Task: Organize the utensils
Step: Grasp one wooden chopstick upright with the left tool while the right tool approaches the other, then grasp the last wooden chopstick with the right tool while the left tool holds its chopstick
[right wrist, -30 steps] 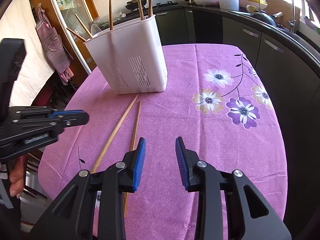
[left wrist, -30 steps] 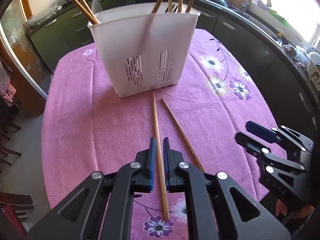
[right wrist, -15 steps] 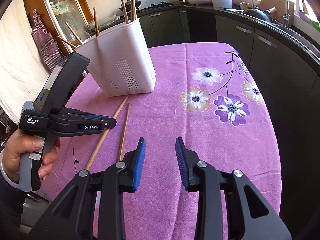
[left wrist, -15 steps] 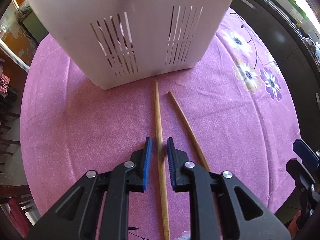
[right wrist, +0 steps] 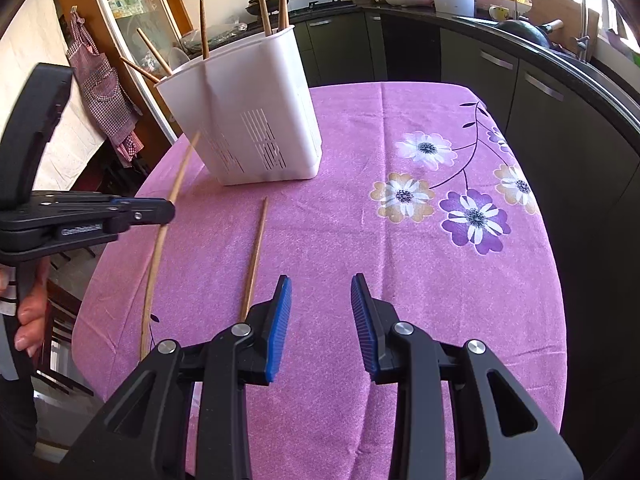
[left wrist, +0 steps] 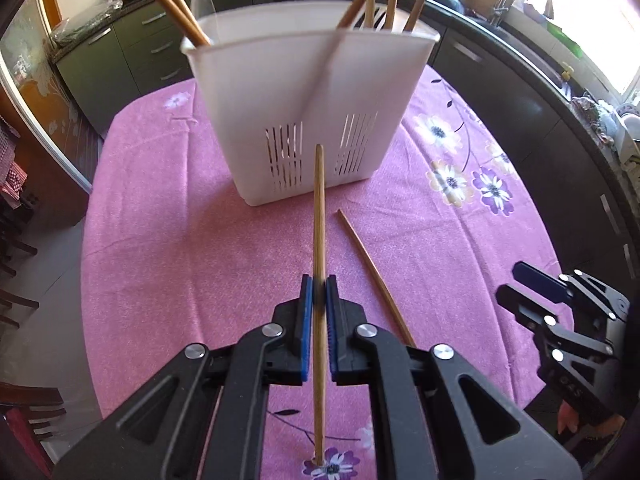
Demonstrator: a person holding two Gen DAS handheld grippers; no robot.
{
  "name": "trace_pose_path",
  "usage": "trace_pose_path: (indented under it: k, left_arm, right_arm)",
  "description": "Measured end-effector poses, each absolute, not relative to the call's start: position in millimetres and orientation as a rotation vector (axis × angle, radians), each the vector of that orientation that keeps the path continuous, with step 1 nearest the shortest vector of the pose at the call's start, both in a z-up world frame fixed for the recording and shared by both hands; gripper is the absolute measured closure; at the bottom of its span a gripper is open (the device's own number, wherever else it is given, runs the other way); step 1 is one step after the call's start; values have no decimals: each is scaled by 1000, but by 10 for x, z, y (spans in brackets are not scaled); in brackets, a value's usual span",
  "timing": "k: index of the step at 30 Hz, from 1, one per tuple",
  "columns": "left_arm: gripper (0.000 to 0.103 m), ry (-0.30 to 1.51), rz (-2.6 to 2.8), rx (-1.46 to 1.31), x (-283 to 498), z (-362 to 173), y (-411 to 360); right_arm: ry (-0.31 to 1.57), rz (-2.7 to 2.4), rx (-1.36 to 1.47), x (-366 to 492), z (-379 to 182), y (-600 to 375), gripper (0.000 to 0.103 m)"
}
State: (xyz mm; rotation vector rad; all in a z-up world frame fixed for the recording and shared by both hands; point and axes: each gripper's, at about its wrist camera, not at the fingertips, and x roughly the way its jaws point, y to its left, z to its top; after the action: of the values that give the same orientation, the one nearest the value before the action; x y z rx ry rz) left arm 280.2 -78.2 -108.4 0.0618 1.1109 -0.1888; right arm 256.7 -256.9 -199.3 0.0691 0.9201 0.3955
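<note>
While the left gripper (left wrist: 319,294) clamps a long wooden chopstick (left wrist: 319,216) pointing at the white slotted plastic holder (left wrist: 308,112), the right gripper (right wrist: 321,312) stands apart, empty; a second wooden chopstick (right wrist: 254,256) lies just left of it.

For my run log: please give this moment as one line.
left gripper: shut on chopstick | right gripper: open, empty | second chopstick: on table | holder: upright
</note>
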Motion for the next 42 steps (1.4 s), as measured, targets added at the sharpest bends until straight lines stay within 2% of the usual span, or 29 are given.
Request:
trace_pose_path:
  k: [8, 22, 24, 25, 31, 32, 37, 42]
  left_arm:
    - [97, 933, -198, 80, 2199, -556, -498]
    - [97, 861, -240, 91, 1828, -460, -400]
    - [97, 858, -246, 89, 1818, -466, -379]
    - [97, 857, -249, 87, 1814, -464, -373]
    - [97, 851, -258, 77, 1781, -467, -334]
    - [97, 849, -259, 77, 1770, -465, -326]
    - [97, 847, -258, 74, 1767, -466, -310]
    - [96, 849, -255, 83, 1755, -462, -323]
  right_arm:
    - [978, 465, 20, 2678, -2041, -2211, 72]
    - [1173, 420, -221, 3289, -2394, -1385, 72]
    - [1185, 416, -229, 3313, -2422, -1330, 75]
    - [1191, 412, -233, 3318, -2444, -1307, 81]
    - [1191, 397, -214, 3352, -2475, -1294, 91]
    - [1186, 398, -216, 3348, -2476, -1294, 95]
    - [1161, 415, -192, 3314, -2422, -1334, 96]
    - [1044, 440, -149, 3101, -1971, -1511, 96]
